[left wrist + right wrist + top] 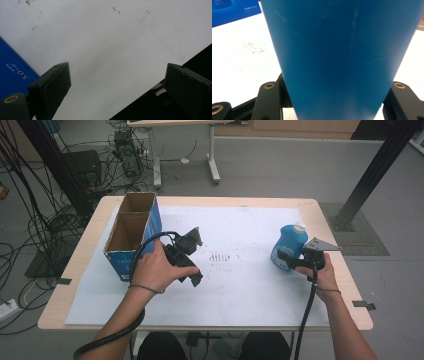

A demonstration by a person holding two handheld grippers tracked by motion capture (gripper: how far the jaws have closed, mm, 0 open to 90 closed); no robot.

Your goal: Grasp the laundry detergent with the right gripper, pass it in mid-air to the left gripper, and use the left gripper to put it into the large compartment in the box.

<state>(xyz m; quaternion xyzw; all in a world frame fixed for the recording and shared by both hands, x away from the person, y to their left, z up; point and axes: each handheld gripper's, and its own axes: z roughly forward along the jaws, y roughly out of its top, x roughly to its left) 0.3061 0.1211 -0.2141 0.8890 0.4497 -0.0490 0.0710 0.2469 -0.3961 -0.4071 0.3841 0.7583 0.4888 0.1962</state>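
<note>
Your right gripper clamps the blue bottle at the frame's right while your left gripper hangs wide open and empty beside the cardboard box at centre left, so the smooth, tapering bottle could slip if you tilt it.

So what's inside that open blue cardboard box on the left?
The box has two compartments split by a cardboard wall. In the high view both show only bare brown inner walls and shadow. Their floors are covered by the near walls, so something low could still lie there.
</note>
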